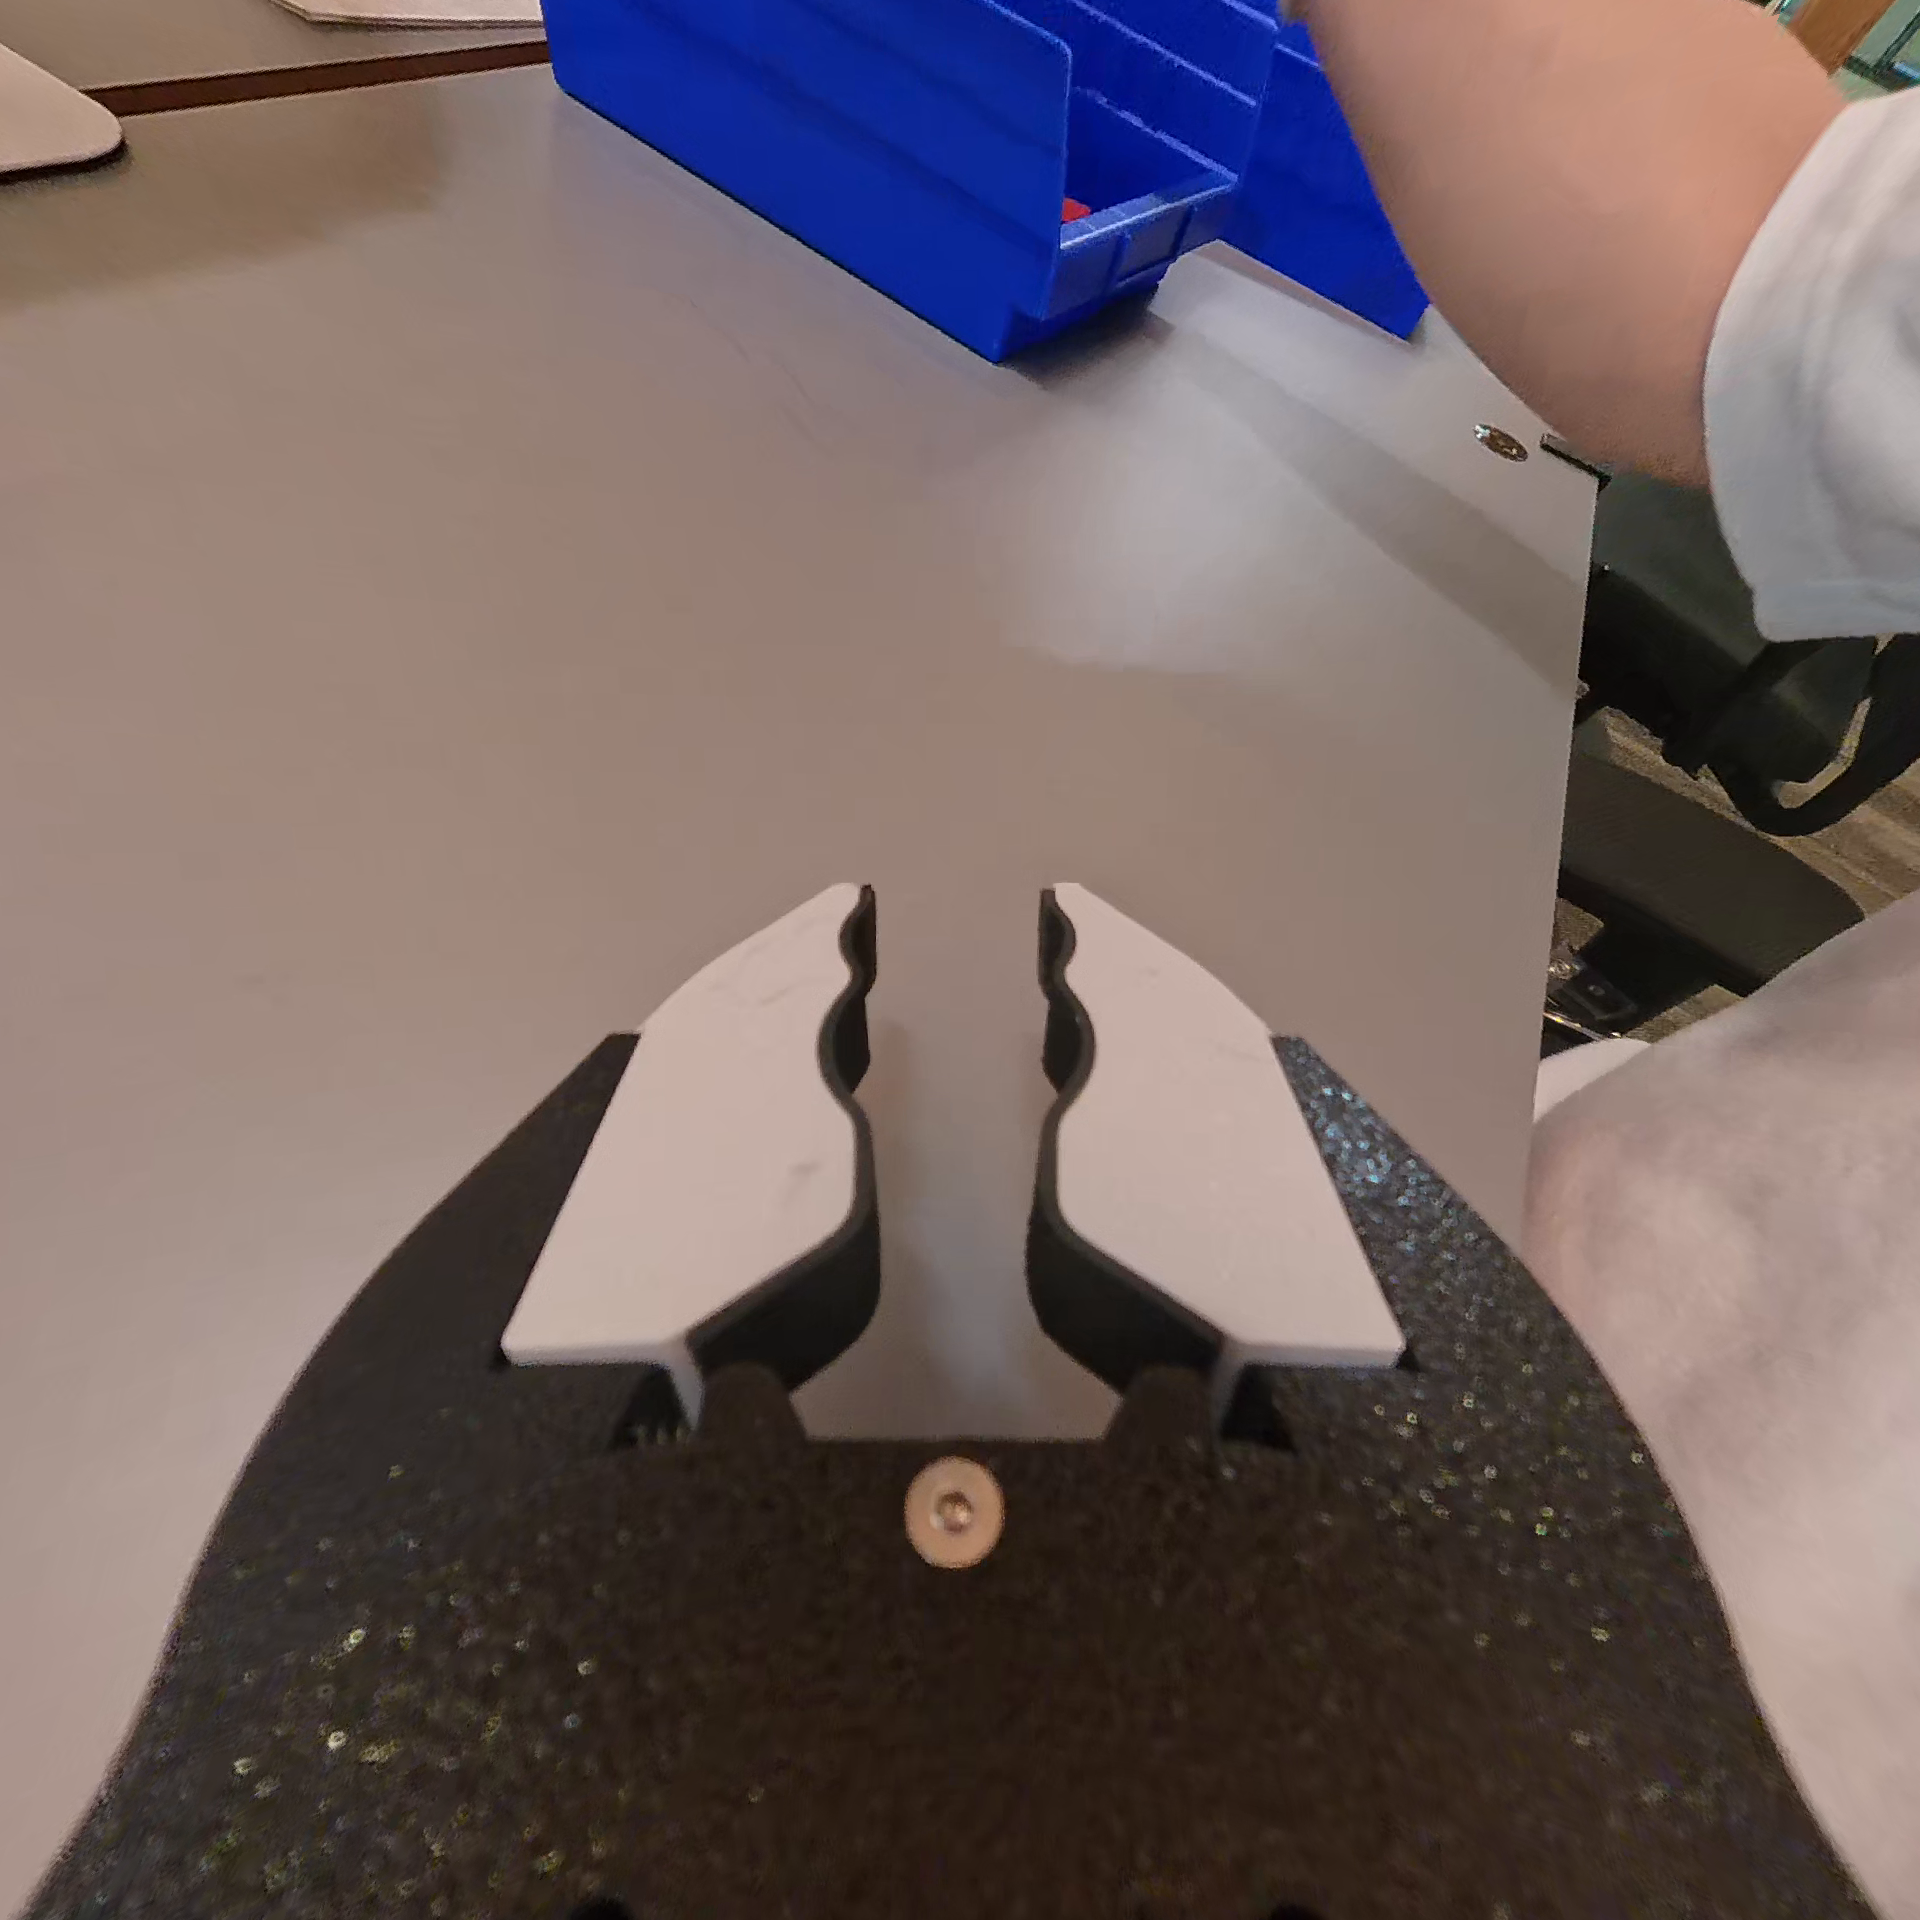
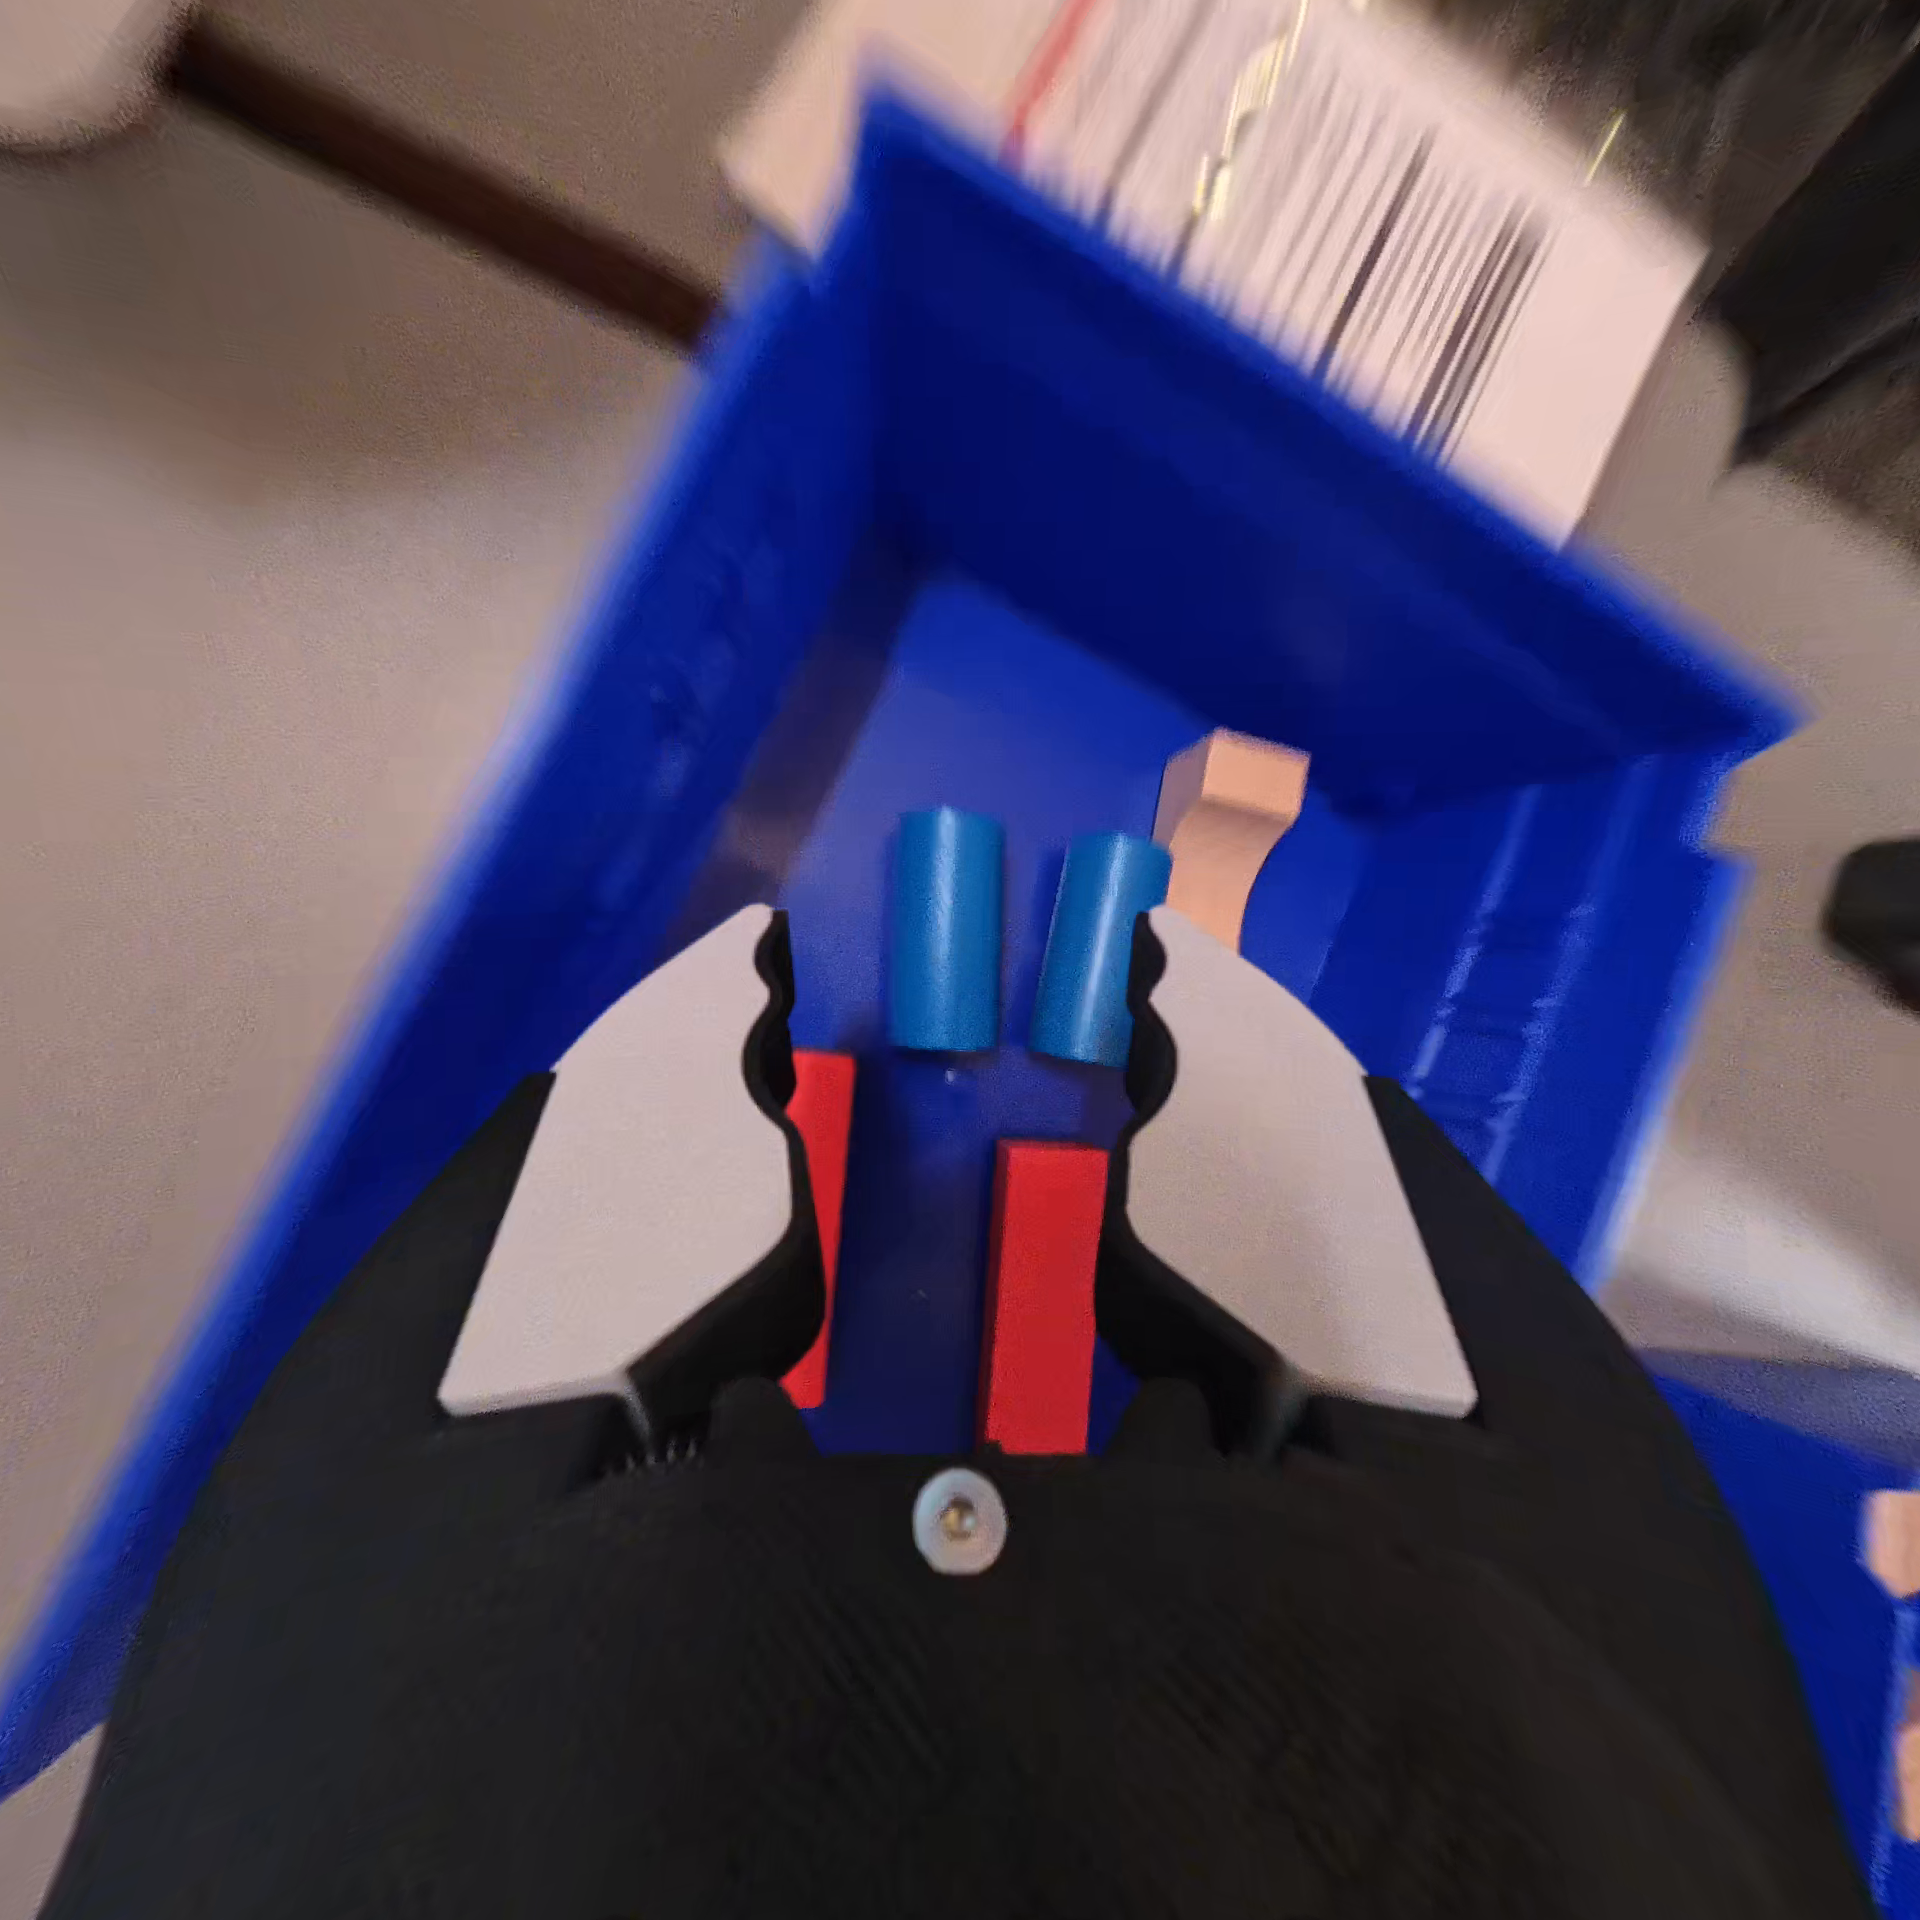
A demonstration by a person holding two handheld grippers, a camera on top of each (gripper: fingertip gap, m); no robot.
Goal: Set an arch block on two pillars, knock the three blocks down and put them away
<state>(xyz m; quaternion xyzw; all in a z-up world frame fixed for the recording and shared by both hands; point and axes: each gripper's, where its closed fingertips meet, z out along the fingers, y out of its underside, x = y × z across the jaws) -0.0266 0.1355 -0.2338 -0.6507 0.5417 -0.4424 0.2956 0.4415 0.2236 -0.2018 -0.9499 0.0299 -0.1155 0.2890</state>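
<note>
My right gripper (image 2: 961, 930) is open and empty, pointing down into a blue bin (image 2: 748, 748). Inside the bin lie two blue cylinders (image 2: 943, 930) side by side, two red blocks (image 2: 1044, 1294) nearer me, and a pale wooden piece (image 2: 1231, 821) at the far right corner. The right cylinder (image 2: 1096, 951) is close to my right fingertip. My left gripper (image 1: 956, 899) is open and empty, held low over the bare grey table (image 1: 468, 623). The blue bin also shows in the left wrist view (image 1: 883, 187), with a second blue bin (image 1: 1320, 208) beside it.
A person's arm (image 1: 1558, 229) with a white sleeve reaches over the bins at the right. The table's right edge (image 1: 1569, 727) drops to a dark chair. A white box with dark stripes (image 2: 1351, 208) stands behind the bin. A light wooden piece (image 2: 1896, 1558) lies at the right edge. My right fingertips sit around 50 cm from my left ones.
</note>
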